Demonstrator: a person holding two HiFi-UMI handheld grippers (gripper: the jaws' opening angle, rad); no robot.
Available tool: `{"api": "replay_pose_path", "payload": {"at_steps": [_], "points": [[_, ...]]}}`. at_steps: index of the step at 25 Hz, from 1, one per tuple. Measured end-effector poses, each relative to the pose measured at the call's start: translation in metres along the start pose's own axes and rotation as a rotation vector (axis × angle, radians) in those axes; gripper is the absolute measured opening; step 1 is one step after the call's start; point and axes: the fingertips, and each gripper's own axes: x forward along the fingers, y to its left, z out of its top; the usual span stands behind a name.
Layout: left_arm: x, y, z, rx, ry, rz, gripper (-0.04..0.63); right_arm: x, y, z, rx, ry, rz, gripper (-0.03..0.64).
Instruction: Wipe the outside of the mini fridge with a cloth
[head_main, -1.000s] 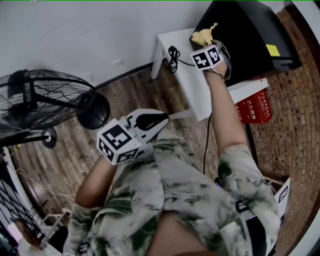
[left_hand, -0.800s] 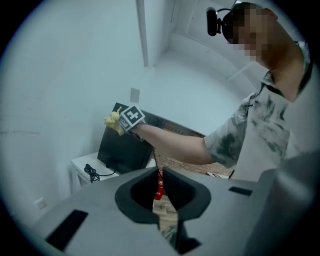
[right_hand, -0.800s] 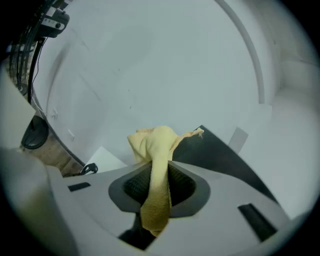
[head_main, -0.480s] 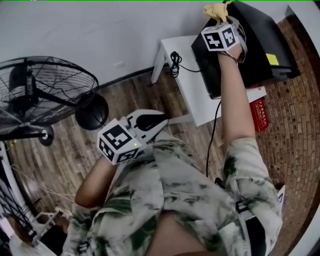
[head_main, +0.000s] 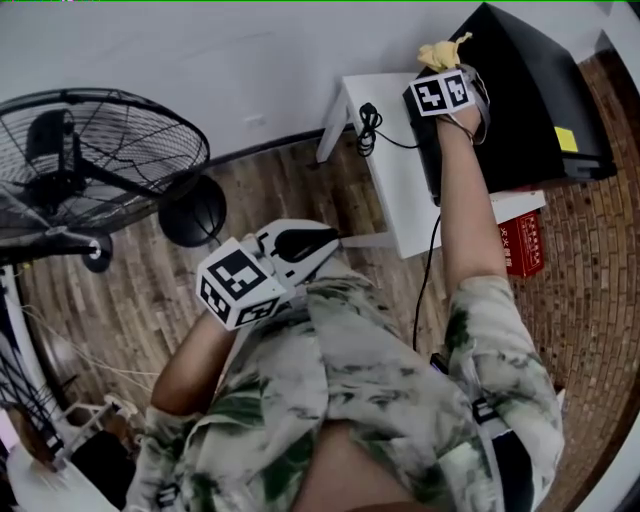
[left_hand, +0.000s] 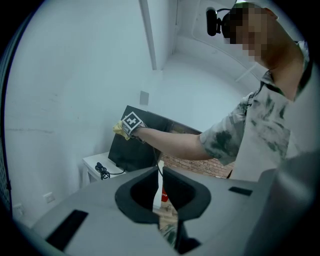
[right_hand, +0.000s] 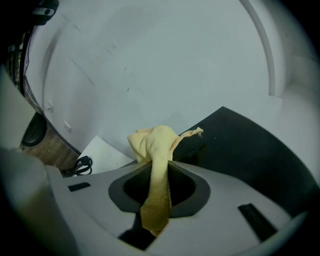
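Your right gripper (right_hand: 159, 167) is clamped on the yellow cloth (right_hand: 152, 145), wad bunched ahead of the tips, tail hanging back between the jaws. The mini fridge (right_hand: 245, 160) is just ahead and right of the tips; can't tell if they touch. The cloth looks light and limp and may creep out under drag, so grip deep in the bunch. Your left gripper (left_hand: 161, 190) is empty, jaws nearly together

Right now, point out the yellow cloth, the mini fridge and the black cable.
yellow cloth (right_hand: 152, 143): right gripper view, bunched top.
mini fridge (head_main: 520, 90): head view, black top face.
black cable (head_main: 369, 125): head view, its coil.
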Motion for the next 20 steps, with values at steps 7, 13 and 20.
{"api": "replay_pose_path", "payload": {"at_steps": [7,13,20], "points": [[-0.004,0.010,-0.002,-0.019,0.004,0.049,0.044,0.031,0.052,-0.030,0.043,0.069,0.097,0.091],[0.000,0.023,-0.006,-0.041,0.020,0.078,0.044,0.063,0.093,-0.050,0.076,0.113,0.169,0.091],[0.003,0.031,-0.011,-0.064,0.039,0.119,0.044,0.087,0.141,-0.081,0.099,0.170,0.256,0.091]]}}
